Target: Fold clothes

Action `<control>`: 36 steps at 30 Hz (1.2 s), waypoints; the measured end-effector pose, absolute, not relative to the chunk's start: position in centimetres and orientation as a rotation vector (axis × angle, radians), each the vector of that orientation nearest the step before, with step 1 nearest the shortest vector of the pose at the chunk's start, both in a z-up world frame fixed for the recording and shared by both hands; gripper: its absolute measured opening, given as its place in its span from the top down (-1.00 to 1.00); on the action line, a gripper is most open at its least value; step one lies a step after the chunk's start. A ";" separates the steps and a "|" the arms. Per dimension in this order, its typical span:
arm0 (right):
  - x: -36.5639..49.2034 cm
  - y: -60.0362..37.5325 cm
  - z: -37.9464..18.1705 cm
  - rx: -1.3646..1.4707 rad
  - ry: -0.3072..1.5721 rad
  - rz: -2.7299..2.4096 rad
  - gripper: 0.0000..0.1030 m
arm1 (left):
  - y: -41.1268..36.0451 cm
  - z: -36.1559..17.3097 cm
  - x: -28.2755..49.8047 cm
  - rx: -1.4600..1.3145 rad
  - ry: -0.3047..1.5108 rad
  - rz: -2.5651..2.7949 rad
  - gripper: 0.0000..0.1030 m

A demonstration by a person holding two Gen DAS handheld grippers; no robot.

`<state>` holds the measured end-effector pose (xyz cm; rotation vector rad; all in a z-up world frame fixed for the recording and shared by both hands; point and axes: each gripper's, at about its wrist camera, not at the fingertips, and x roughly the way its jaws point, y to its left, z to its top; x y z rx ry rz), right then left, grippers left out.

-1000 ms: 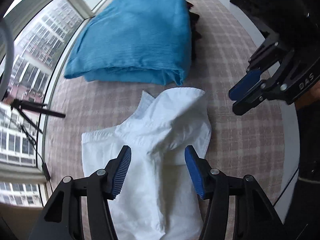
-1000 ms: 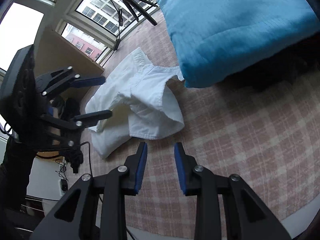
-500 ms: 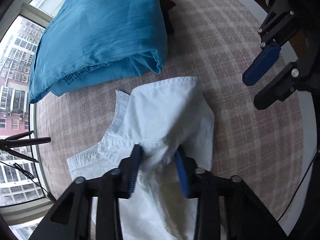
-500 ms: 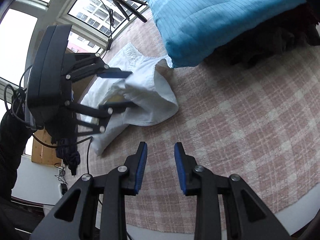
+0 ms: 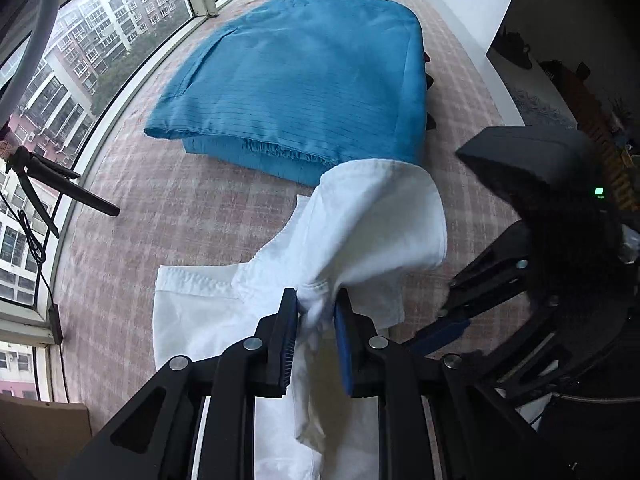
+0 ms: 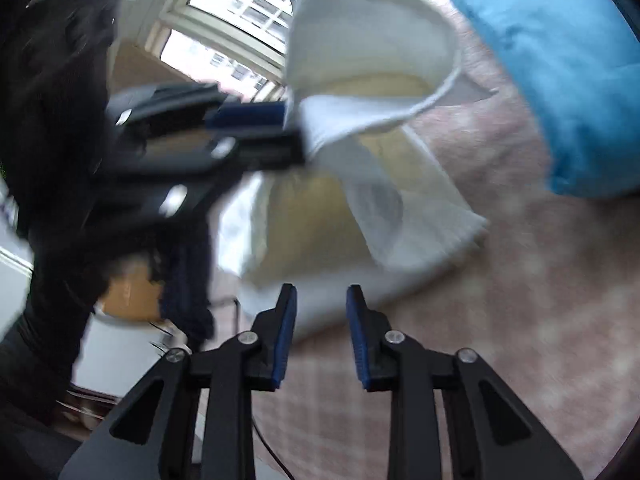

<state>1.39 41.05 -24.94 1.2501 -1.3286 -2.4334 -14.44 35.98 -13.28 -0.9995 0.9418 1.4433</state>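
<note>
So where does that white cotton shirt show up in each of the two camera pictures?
Left wrist view: the white cotton shirt sits at centre and bottom, bunched between the pads of the left hand-held gripper.
Right wrist view: it fills the upper middle, lifted, above the open right hand-held gripper.
Shared landmark: the folded blue fabric, behind the shirt in both.

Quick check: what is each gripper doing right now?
Left gripper: shut on the white shirt.
Right gripper: open, holding nothing.
</note>
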 end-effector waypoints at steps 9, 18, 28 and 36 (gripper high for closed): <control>1.7 45.8 -24.4 1.261 -1.240 -2.962 0.75 | 34.2 -14.5 -13.8 -1.042 0.906 1.386 0.67; 4.1 46.2 -23.3 1.419 -1.075 -2.996 0.75 | 34.8 -20.6 -11.2 -1.091 0.967 1.309 0.41; 5.7 44.9 -19.5 1.367 -0.993 -2.925 0.75 | 29.5 -16.0 -9.1 -1.075 0.780 1.409 0.18; 1.0 42.4 -22.2 1.405 -0.941 -2.797 0.75 | 22.5 -15.5 -16.9 -1.180 0.599 1.793 0.18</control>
